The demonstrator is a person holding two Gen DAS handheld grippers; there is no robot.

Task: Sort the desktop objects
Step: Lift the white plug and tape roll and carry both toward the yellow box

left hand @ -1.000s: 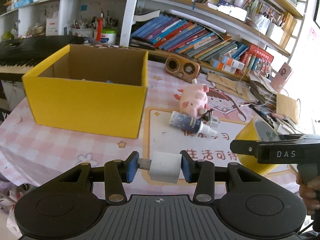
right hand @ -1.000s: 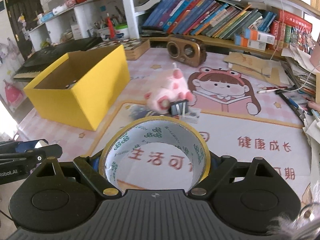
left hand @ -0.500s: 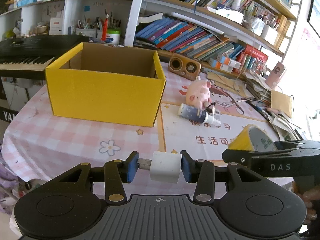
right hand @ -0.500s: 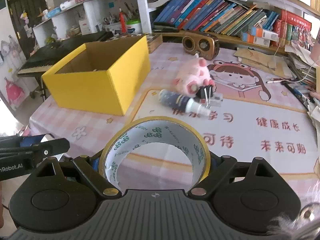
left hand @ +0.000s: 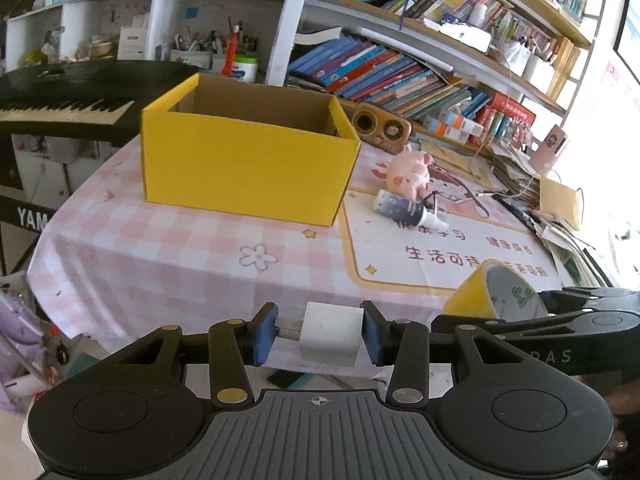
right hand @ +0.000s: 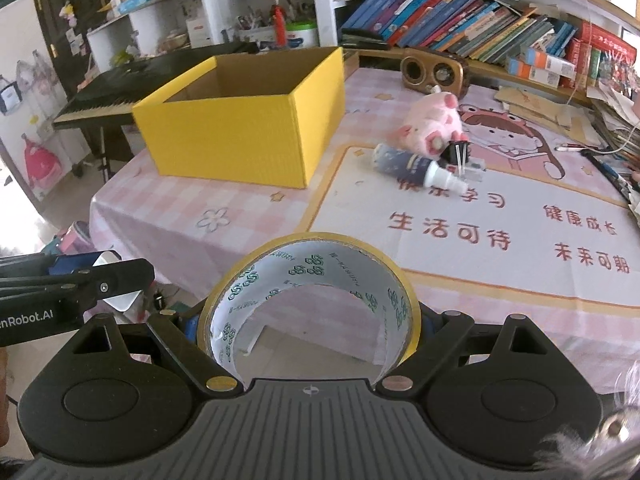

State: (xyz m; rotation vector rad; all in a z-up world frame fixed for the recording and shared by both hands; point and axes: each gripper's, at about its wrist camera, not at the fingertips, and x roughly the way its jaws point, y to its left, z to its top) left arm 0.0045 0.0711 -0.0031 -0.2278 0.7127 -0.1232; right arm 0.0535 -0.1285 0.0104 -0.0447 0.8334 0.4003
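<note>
One yellow box (left hand: pixel 244 168) on the tabletop (left hand: pixel 160 256); beside it one plush pig (left hand: pixel 410 174), one spray bottle (left hand: pixel 404 210). Left gripper (left hand: pixel 320 332) jaws pinch one white charger (left hand: pixel 330 334); right gripper (right hand: pixel 310 320) jaws clamp one tape roll (right hand: pixel 312 264), both angled downward.

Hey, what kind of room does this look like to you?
Most likely a study or a child's room in a home. Crowded bookshelves run along the wall, a keyboard piano stands beside the table, and the tablecloth shows a cartoon of a reading girl, with a pink plush pig on it.

Crammed bookshelves (left hand: pixel 400 76), keyboard (left hand: pixel 60 108), perhaps window right
</note>
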